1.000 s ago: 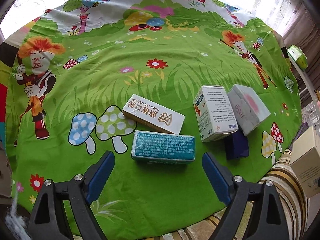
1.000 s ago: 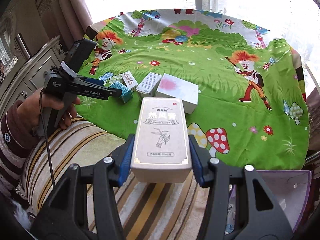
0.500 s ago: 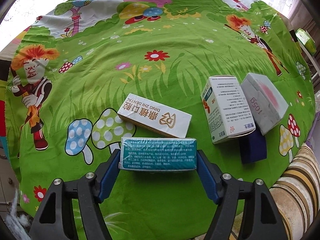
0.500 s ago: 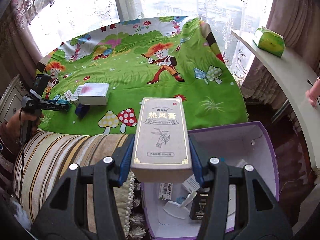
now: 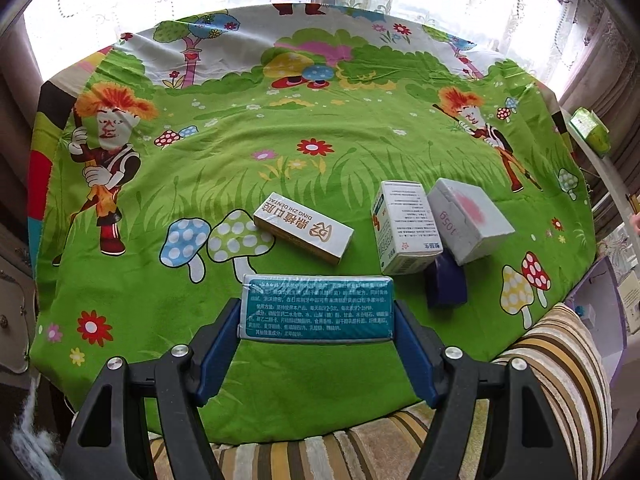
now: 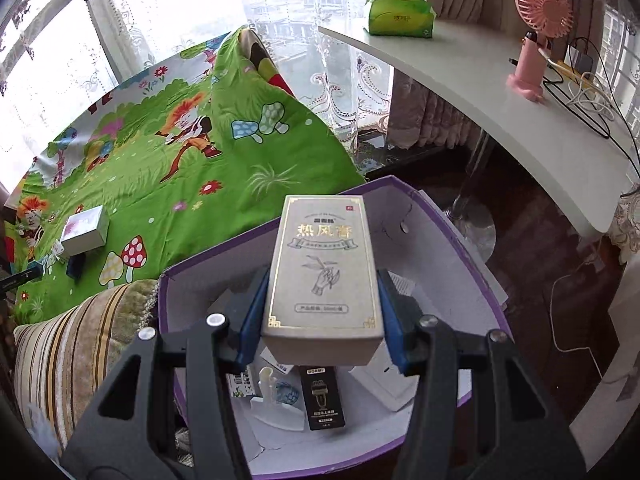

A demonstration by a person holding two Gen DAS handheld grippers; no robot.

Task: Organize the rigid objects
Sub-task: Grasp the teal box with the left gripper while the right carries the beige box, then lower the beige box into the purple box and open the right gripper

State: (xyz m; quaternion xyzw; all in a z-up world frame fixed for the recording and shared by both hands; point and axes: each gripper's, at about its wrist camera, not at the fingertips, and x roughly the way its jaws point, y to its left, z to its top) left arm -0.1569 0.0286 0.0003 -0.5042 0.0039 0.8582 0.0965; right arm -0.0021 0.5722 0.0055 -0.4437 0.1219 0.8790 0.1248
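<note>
My left gripper (image 5: 316, 320) is shut on a teal box (image 5: 316, 306), held just above the green cartoon cloth (image 5: 240, 152). On the cloth lie a white-gold dental box (image 5: 304, 228), a white-green box (image 5: 404, 228), a white box with a pink blot (image 5: 468, 218) and a dark blue box (image 5: 446, 286). My right gripper (image 6: 322, 312) is shut on a beige box with gold print (image 6: 322, 272), held above the open purple storage box (image 6: 460, 232). Inside that storage box lie a black packet (image 6: 322, 398) and other small items.
A striped cushion (image 5: 560, 364) lies at the cloth's near edge; it also shows in the right wrist view (image 6: 68, 356). A white desk (image 6: 500, 92) carries a pink fan (image 6: 536, 40), a green tissue pack (image 6: 398, 14) and cables. Curtains hang behind.
My left gripper closed on the teal box and lifted it slightly. My right gripper swung right with the beige box, from over the cloth to above the purple storage box.
</note>
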